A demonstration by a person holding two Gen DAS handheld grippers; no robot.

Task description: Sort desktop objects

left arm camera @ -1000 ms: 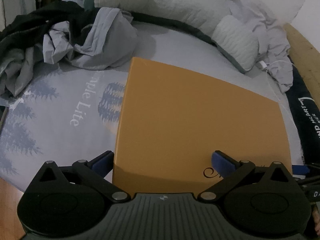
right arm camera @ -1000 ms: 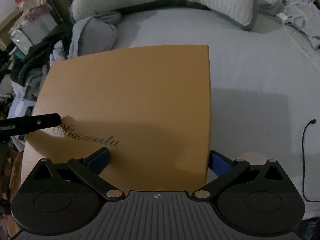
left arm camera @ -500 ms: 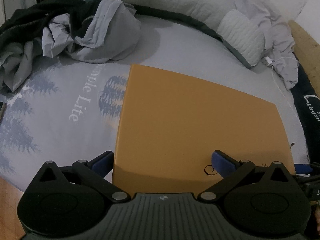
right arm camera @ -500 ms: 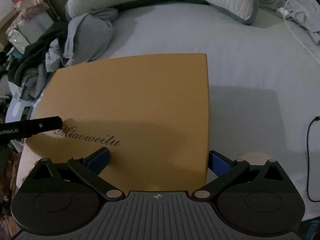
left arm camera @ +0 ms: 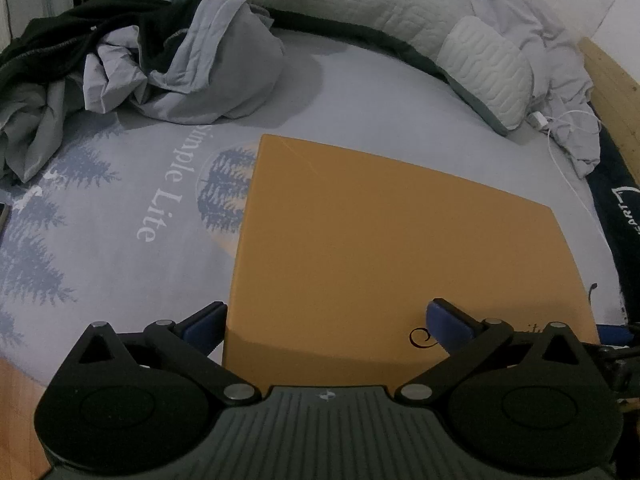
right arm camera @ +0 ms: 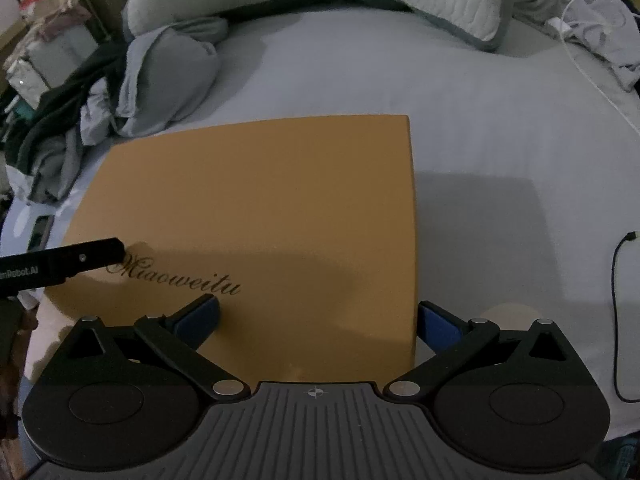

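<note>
A flat orange box (left arm camera: 400,248) with dark script lettering lies over the bed; it also shows in the right wrist view (right arm camera: 256,216). My left gripper (left arm camera: 328,322) is open, one finger beside the box's left edge and the other over its lid. My right gripper (right arm camera: 318,316) is open, its left finger over the lid near the lettering and its right finger just past the box's right edge. A finger of the left gripper (right arm camera: 64,260) shows at the left of the right wrist view. Whether the fingers touch the box cannot be told.
A grey sheet (left arm camera: 120,208) printed with trees covers the bed. Crumpled grey and black clothes (left arm camera: 140,64) lie at the far left, a long quilted pillow (left arm camera: 460,52) across the back. A white charger cable (right arm camera: 592,68) and a black cable (right arm camera: 618,280) lie at the right.
Both wrist views have pulled back and up a little: the box looks smaller and more of the bed beyond it shows. Both grippers stay open at the box's near edge.
</note>
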